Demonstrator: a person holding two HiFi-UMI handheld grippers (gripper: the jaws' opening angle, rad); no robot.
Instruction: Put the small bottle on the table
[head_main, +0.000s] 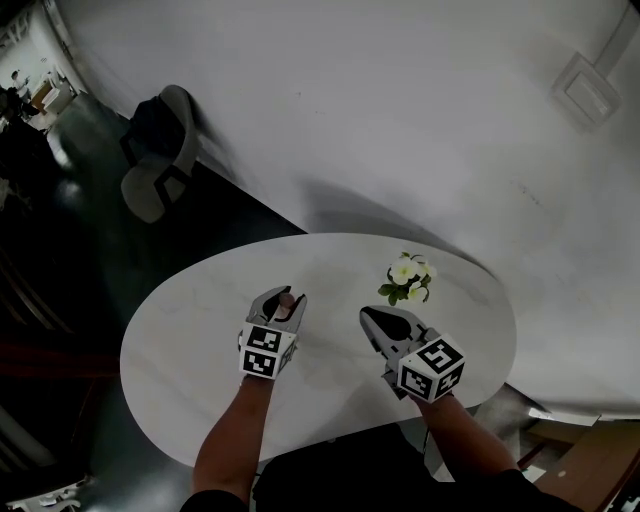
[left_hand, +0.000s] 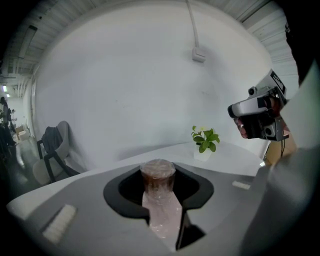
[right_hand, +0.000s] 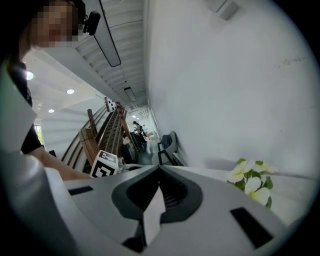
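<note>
Counter (head_main: 190, 370), white oval stone-look top: lies under both grippers.
Left gripper (left_hand: 159, 210): clamped on the bottle.
Right gripper (right_hand: 159, 192): jaws together, empty.
Small clear pinkish bottle with brown cap (left_hand: 158, 177): sits between the left jaws, cap protruding; contact with counter not discernible.
Step, judged: placing.
Next: lower until the base seats, then release.

Grey left gripper (head_main: 286, 299), right gripper (head_main: 369, 316) (checkered marker cubes (head_main: 265, 352))

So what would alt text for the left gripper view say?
The left hand-held gripper clasps a small brown-capped bottle. Beyond it lies a white table with a small potted plant; the right hand-held gripper shows at right, a grey chair at left.
</note>
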